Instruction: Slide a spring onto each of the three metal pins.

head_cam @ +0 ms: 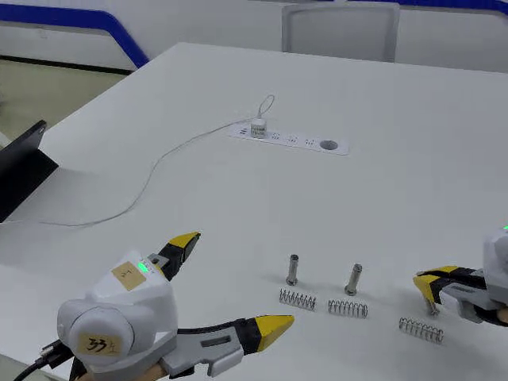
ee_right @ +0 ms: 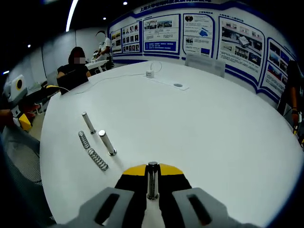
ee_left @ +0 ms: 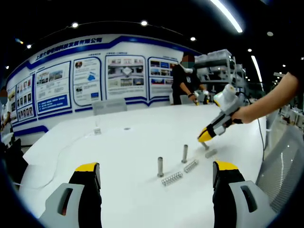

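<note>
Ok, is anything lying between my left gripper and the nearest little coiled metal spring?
Nothing visible: bare white table lies between the open left gripper and the leftmost coiled metal spring. The upright metal pin stands just behind it.

Two pins point(head_cam: 293, 270) upright, springs point(head_cam: 298, 298) apparently loose

Right gripper view: pin point(ee_right: 152, 178) lower end buried between the jaws. Head view: right claw point(head_cam: 429, 287) cut off by right edge, same pin almost fully hidden under its tips; left claw point(head_cam: 236, 279) body cut by bottom edge; chair point(head_cam: 340, 30) top cropped; dark screen point(head_cam: 20, 171) half out at left.
</note>
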`<state>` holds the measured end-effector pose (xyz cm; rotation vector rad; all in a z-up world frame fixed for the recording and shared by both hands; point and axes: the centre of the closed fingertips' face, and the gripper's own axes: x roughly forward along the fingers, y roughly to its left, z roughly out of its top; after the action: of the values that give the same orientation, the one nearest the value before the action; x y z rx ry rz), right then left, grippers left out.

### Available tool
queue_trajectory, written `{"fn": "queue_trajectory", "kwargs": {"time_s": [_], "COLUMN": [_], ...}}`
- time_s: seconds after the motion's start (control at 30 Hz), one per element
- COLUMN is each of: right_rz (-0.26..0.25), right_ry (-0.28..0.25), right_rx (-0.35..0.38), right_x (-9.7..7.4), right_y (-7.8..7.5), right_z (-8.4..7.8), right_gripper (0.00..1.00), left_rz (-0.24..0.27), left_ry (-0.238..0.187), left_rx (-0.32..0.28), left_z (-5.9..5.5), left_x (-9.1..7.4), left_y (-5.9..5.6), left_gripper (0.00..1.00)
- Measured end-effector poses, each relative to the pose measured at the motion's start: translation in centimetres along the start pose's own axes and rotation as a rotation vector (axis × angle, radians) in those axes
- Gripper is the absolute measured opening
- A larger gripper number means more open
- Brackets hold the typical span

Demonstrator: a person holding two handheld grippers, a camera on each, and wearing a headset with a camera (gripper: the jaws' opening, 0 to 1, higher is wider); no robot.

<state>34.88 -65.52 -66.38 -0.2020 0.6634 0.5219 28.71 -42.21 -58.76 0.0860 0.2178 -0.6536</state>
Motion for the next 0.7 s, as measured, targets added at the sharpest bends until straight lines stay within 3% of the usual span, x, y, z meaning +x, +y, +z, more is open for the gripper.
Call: {"fn": "queue_trajectory", "kwargs": {"time_s": [0.4, 0.7], "right_rz": [0.010, -0.007], "right_ry": [-0.097, -0.104], "right_rx": [0.036, 0.039], "right_x": [-1.1, -1.5], "right_y": [0.5, 0.1], "right_z": [0.7, 0.3], "right_gripper": [0.08, 0.08], "left_rz": [0.005, 0.001], "left_ry": [0.008, 0.010], "left_rx": [0.005, 0.009], "left_z": [-0.2, -0.2], "left_x": [0.0, 0.0], "left_y": [0.0, -0.1], "left_gripper": [1.00, 1.00]}}
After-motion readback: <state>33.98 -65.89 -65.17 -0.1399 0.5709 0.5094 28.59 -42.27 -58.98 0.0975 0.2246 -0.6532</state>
